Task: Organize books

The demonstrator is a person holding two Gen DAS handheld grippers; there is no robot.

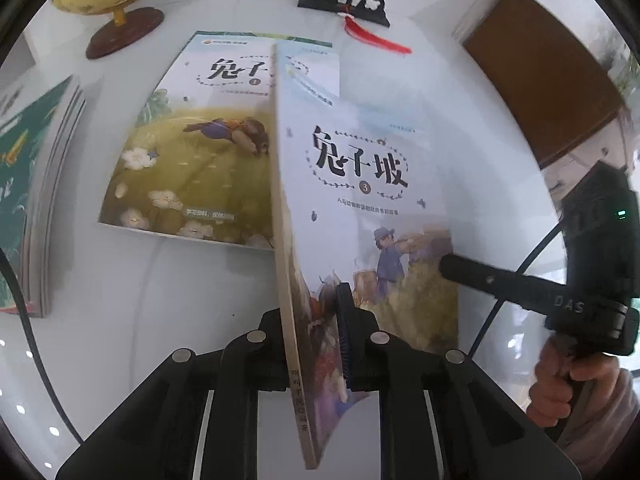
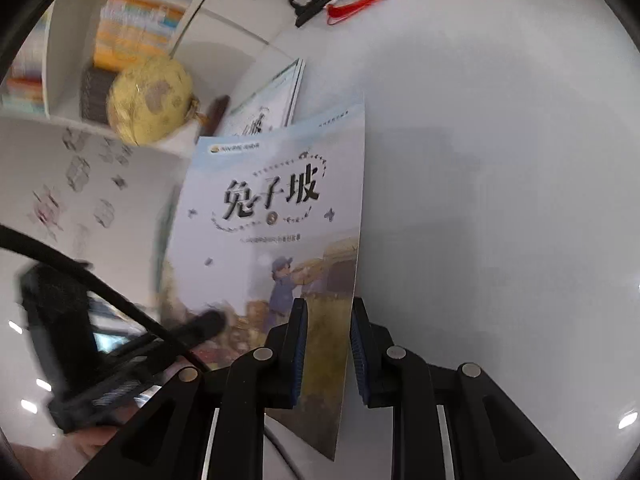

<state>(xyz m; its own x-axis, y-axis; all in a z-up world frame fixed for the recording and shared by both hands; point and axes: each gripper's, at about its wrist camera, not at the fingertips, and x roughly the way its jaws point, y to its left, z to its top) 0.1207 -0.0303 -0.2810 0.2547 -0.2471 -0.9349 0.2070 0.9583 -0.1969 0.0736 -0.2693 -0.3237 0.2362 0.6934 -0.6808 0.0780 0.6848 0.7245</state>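
Left wrist view: my left gripper [image 1: 316,340] clamps the spine of book 3 [image 1: 360,184], raised over the table [image 1: 140,280]; my right gripper [image 2: 329,344] straddles its cover edge, pad contact unclear.

Glossy white tabletop [image 1: 140,300] under my claws. Lying flat on it: a pale-blue-and-green paperback marked 1 [image 1: 192,152], cover up. At its left edge, a stack of green-covered books [image 1: 36,208]. Behind these stands a yellow globe on a dark round wooden base [image 1: 124,32], and a black ornamental stand [image 1: 348,0] with a red tassel [image 1: 376,40] trailing onto the surface.
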